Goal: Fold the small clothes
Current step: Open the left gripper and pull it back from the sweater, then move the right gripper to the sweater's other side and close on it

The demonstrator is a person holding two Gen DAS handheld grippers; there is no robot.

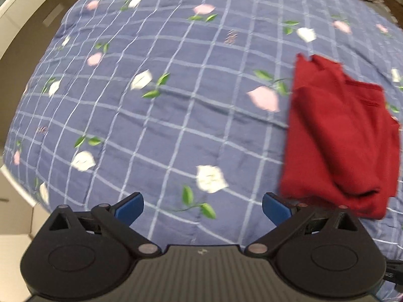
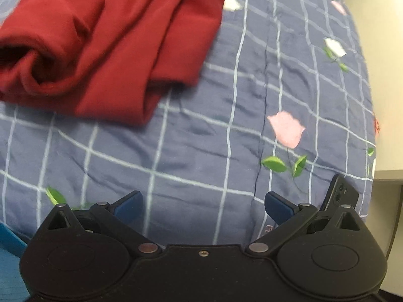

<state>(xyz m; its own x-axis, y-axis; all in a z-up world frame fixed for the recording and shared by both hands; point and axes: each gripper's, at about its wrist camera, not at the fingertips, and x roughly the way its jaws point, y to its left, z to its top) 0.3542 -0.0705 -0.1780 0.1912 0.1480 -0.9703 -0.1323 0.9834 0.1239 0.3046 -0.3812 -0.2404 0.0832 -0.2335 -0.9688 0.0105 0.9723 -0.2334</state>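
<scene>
A dark red garment (image 1: 340,136) lies on a blue checked bedspread with a flower print (image 1: 151,100), gathered into a compact, layered bundle and held by neither tool. In the left wrist view it sits at the right of the scene, its near edge just beside the right-hand finger of the left gripper (image 1: 202,207) but not between the fingers; that gripper's blue-tipped fingers stand wide apart with only bedspread between them. In the right wrist view the garment occupies the far left, well clear of the right gripper (image 2: 203,207), whose fingers are likewise spread apart and empty. Layers are stacked and several folded edges show, so folding of this item appears largely done; however, the near-left end in the right wrist view is rolled and open, and the edges are not square, so the fold is judged rough and may want tidying. No other clothes are visible in either view. A dark smartphone (image 2: 340,196) rests on the bedspread at the near right, beside the right gripper. Both views are motion-blurred.
</scene>
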